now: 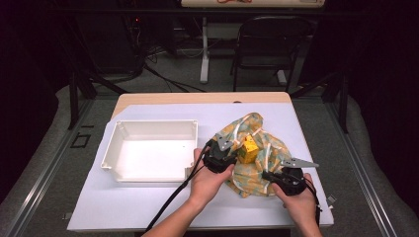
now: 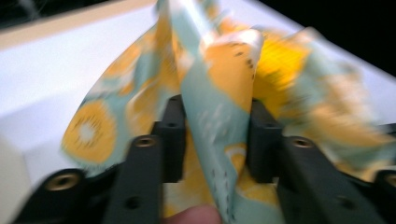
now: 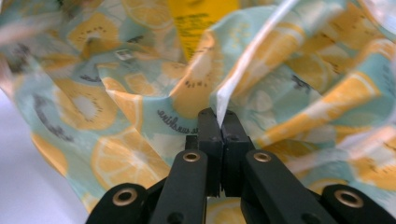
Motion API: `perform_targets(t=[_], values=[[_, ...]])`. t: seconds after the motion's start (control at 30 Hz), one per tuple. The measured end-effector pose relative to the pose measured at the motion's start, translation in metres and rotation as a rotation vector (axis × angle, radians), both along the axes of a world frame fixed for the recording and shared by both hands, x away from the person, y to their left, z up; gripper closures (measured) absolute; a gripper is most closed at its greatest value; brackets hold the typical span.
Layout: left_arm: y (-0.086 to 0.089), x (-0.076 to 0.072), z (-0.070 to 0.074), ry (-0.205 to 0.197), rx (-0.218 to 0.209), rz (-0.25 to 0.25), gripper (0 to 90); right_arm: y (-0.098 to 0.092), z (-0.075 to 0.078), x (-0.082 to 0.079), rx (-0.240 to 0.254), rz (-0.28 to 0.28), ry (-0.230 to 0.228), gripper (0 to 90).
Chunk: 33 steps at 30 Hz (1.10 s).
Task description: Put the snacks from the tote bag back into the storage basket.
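A teal cloth printed with lemon and kiwi slices [image 1: 257, 170] lies bunched on the right half of the table, with a small yellow box [image 1: 248, 149] in its middle. My left gripper [image 1: 223, 146] is at the cloth's left edge. In the left gripper view a raised fold of cloth [image 2: 219, 102] fills the gap between the jaws of the left gripper [image 2: 217, 140], which press on it. My right gripper [image 1: 270, 176] is at the cloth's front right. In its own view the right gripper [image 3: 219, 117] is shut on a white-hemmed edge of the cloth [image 3: 116, 112], with the yellow box [image 3: 196, 18] beyond.
An empty white tray [image 1: 153, 123] stands on the left half of the white-covered table [image 1: 148, 202]. A black folding chair [image 1: 269, 44] and a stand are on the floor behind the table. Dark surroundings flank both sides.
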<state>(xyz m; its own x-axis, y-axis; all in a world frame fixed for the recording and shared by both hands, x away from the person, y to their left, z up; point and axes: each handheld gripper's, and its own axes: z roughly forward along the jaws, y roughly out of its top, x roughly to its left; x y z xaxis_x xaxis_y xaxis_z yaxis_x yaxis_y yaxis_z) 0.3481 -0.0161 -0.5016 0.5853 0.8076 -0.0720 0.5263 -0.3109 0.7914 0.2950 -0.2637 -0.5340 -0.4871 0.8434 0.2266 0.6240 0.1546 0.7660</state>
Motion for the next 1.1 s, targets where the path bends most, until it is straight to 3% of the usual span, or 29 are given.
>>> perform_targets(t=[0.03,0.07,0.2,0.27,0.3,0.4,0.47,0.63,0.67,0.7,0.73,0.77,0.8,0.87,0.93,0.97,1.03,1.07,1.1], values=[[0.000,0.000,0.000,0.000,0.000,0.000,76.8,-0.003,-0.001,0.001,-0.004,-0.006,0.006,89.4],[0.002,-0.001,-0.012,0.009,0.024,0.024,78.6,-0.007,-0.001,0.002,-0.006,-0.014,0.012,89.4],[0.006,-0.009,-0.034,0.026,0.072,0.033,82.5,-0.021,-0.004,0.005,0.020,-0.062,0.030,88.7],[0.010,-0.014,-0.052,0.055,0.078,0.031,82.8,-0.026,-0.006,0.006,0.023,-0.083,0.041,88.5],[0.010,-0.014,-0.052,0.055,0.078,0.031,82.9,-0.029,-0.007,0.006,0.017,-0.087,0.053,88.3],[0.014,-0.017,-0.063,0.054,0.059,0.033,82.9,-0.031,-0.009,0.007,0.014,-0.096,0.066,88.2],[0.017,-0.017,-0.064,0.055,0.029,0.024,83.0,-0.031,-0.011,0.008,-0.007,-0.095,0.083,87.0],[0.022,-0.013,-0.065,0.095,-0.013,0.013,83.4,-0.031,-0.012,0.007,-0.003,-0.102,0.085,77.7],[0.024,-0.012,-0.066,0.098,-0.039,0.017,83.8,-0.033,-0.009,0.005,0.020,-0.114,0.053,68.9],[0.024,-0.012,-0.066,0.098,-0.039,0.017,83.9,-0.033,-0.009,0.005,0.020,-0.114,0.053,68.9],[0.023,-0.014,-0.066,0.084,-0.025,0.010,84.1,-0.035,-0.003,0.001,0.034,-0.129,-0.005,56.3],[0.023,-0.014,-0.066,0.084,-0.025,0.010,84.1,-0.036,0.002,-0.001,0.024,-0.136,-0.033,52.3],[0.022,-0.015,-0.065,0.073,-0.013,0.006,84.1,-0.036,0.002,-0.001,0.024,-0.136,-0.033,52.3],[0.022,-0.017,-0.065,0.056,-0.011,0.007,84.1,-0.039,0.012,-0.007,0.022,-0.174,-0.120,41.8],[0.022,-0.017,-0.065,0.058,-0.017,0.009,83.9,-0.040,0.017,-0.009,0.020,-0.191,-0.146,40.3],[0.022,-0.017,-0.065,0.061,-0.021,0.010,83.7,-0.041,0.027,-0.014,0.027,-0.209,-0.204,37.9],[0.023,-0.017,-0.065,0.063,-0.022,0.004,83.1,-0.040,0.035,-0.016,0.017,-0.226,-0.248,35.6],[0.023,-0.017,-0.065,0.063,-0.022,0.004,82.9,-0.040,0.035,-0.016,0.017,-0.226,-0.248,35.6],[0.023,-0.017,-0.065,0.061,-0.017,-0.002,82.7,-0.036,0.043,-0.018,0.014,-0.242,-0.286,35.6]])
